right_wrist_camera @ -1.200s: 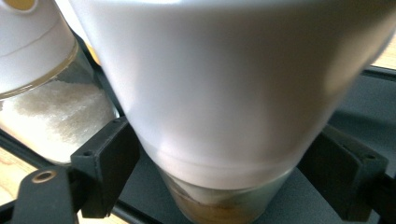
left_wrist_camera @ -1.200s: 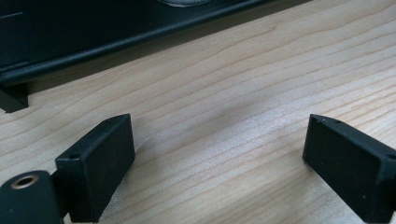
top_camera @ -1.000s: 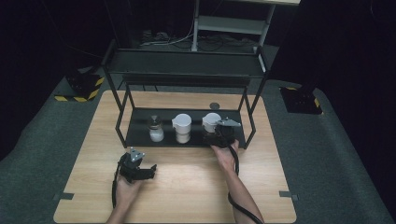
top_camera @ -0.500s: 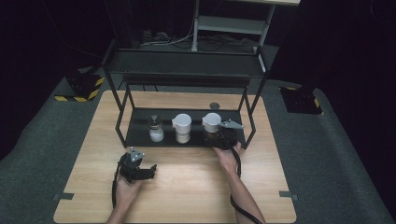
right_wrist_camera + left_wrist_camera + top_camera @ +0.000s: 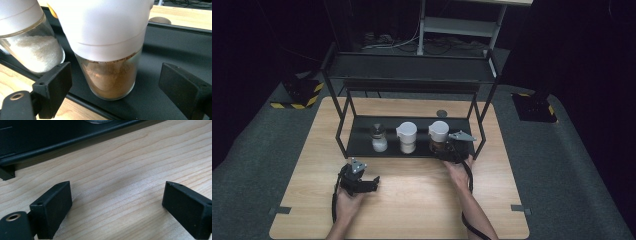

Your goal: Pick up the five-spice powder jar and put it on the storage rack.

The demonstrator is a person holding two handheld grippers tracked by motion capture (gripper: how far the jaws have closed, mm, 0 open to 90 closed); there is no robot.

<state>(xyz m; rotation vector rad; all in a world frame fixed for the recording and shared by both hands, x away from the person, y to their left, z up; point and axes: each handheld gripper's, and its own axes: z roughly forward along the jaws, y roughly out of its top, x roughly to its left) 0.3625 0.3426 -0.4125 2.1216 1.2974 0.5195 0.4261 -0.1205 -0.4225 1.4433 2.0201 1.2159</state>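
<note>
On the lower shelf: a glass jar of brown powder with a white cap (image 5: 108, 52) stands upright at the right end of the black metal rack's bottom tray (image 5: 362, 145), on the pale wooden table (image 5: 412, 200).
Neighbours: just to its left stands a white-capped glass jar of pale grains (image 5: 407, 137), and farther left a small glass jar with a dark lid (image 5: 378, 138); all three sit apart in a row.
Right gripper: the right gripper (image 5: 113, 82) is at the tray's front edge, with the brown jar between its jaws. They have just been opening and stand wide, with clear gaps on both sides, so neither pad touches the glass and nothing is held.
Left gripper: the left gripper (image 5: 117, 200) rests low over bare wood in front of the rack, jaws spread wide and empty.
Step in hand, as I judge it: the jar looks newly set down, or about to be taken; I cannot tell which from the pose alone.
If releasing: draw the gripper straight back toward the person, level, keeping the jaws wide so no pad clips the glass or the tray lip.
If grasping: centre on the glass below the cap, close evenly, lift straight up.
Risk: the left pad (image 5: 53, 87) sits close to the pale-grain jar, so a sideways swing could nudge it.
</note>
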